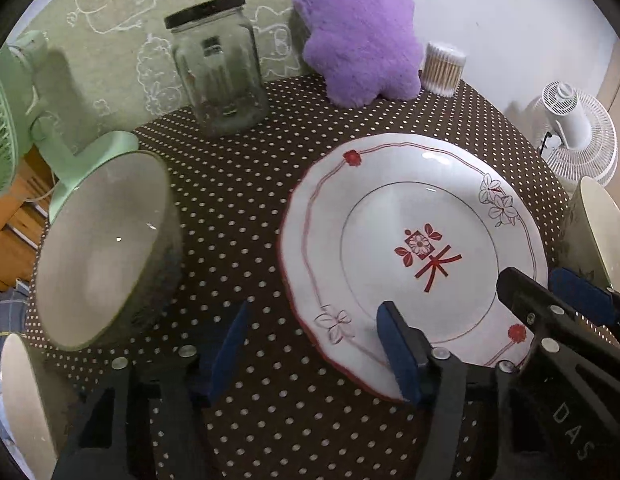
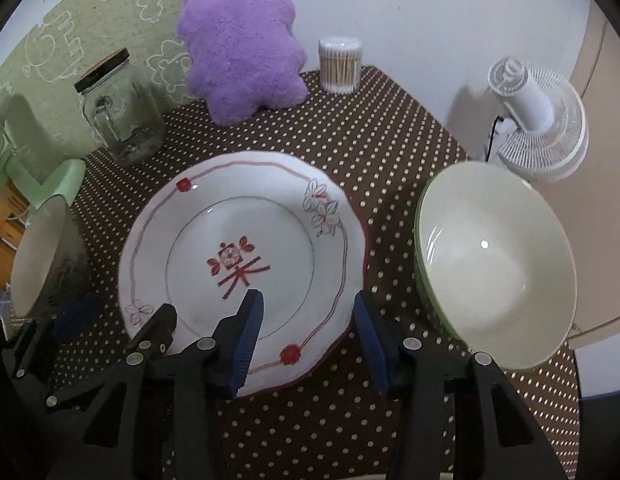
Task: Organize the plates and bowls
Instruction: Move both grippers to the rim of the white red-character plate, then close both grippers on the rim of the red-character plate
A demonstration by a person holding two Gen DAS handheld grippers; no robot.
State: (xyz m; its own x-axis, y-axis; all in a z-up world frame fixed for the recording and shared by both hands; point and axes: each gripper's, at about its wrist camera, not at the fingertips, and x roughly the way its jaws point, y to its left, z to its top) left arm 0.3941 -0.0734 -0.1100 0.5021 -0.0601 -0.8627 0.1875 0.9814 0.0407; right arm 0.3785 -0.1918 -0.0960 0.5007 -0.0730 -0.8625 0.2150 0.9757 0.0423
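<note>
The white plate [image 2: 246, 256] with red trim lay flat on the dotted tablecloth [image 2: 381, 152], between a left bowl [image 1: 106, 248] and a right bowl [image 2: 497, 264]. The left gripper [image 1: 313, 344] and right gripper [image 2: 310, 340] straddled its near rim, jaws parted, pads gripping nothing.

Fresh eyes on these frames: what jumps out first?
The white plate with a red floral motif sits mid-table on the polka-dot tablecloth, both grippers' jaws straddling its near rim. A purple plush cushion leans on the back wall; a cream bowl stands right of the plate.
</note>
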